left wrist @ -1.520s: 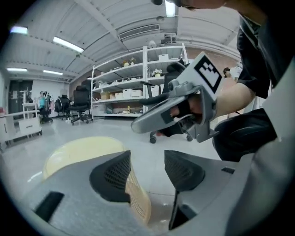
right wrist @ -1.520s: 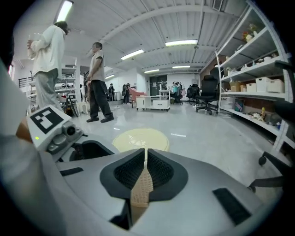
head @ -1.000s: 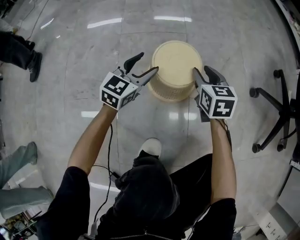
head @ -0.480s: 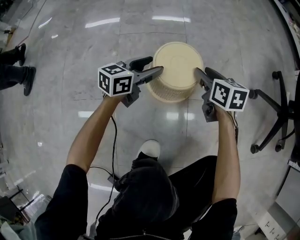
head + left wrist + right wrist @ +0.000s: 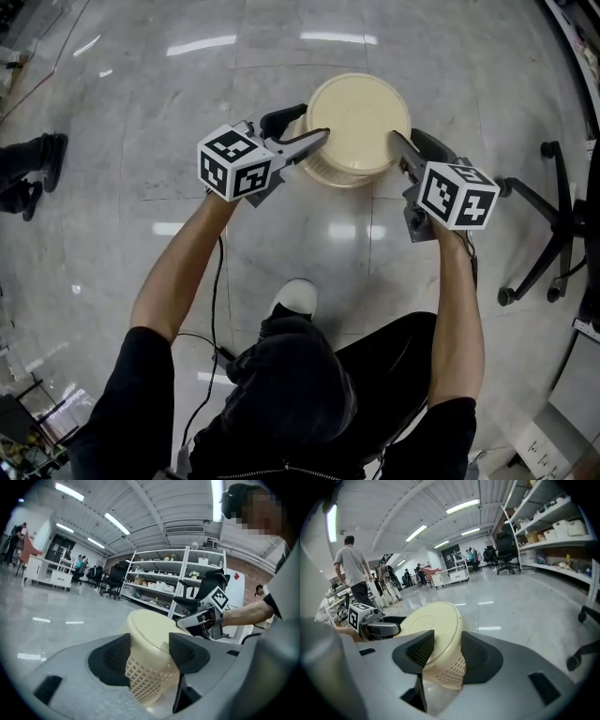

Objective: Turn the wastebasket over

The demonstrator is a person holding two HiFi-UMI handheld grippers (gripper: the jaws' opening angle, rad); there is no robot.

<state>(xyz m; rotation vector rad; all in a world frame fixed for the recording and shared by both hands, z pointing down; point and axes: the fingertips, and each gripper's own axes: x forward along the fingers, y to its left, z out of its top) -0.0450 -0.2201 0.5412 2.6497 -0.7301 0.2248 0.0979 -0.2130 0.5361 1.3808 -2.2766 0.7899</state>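
Left tool point(image 5: 150, 646): jaws spread wide, pinching nothing; the cream plastic wastebasket with lattice sides point(image 5: 358, 117) fills the gap between them, and one jaw tip lies against its left flank.
Right tool point(image 5: 443, 651): jaws likewise spread, set against the wastebasket's right flank, opposite the left tool.
Grip: judged to be a two-sided squeeze, the wastebasket caught between the two tools, not nipped by either one.
Wastebasket position: on or just above the glossy grey stone floor point(image 5: 187, 112), in front of the person, solid base uppermost and mouth downward. Both gripper views show it leaning; whether the rim has left the floor cannot be told.
Step in hand: start of the turn-over, by my reading.
Doing it well: keep even inward pressure from both sides, since the smooth tapered wall could slip out. Roll both wrists together about the line between the tools, and lift enough for the rim to clear the floor before rotating.
Risk: uneven pressure would let it twist or drop.
Contents: mouth faces down, so the inside is hidden; nothing shows through the lattice.
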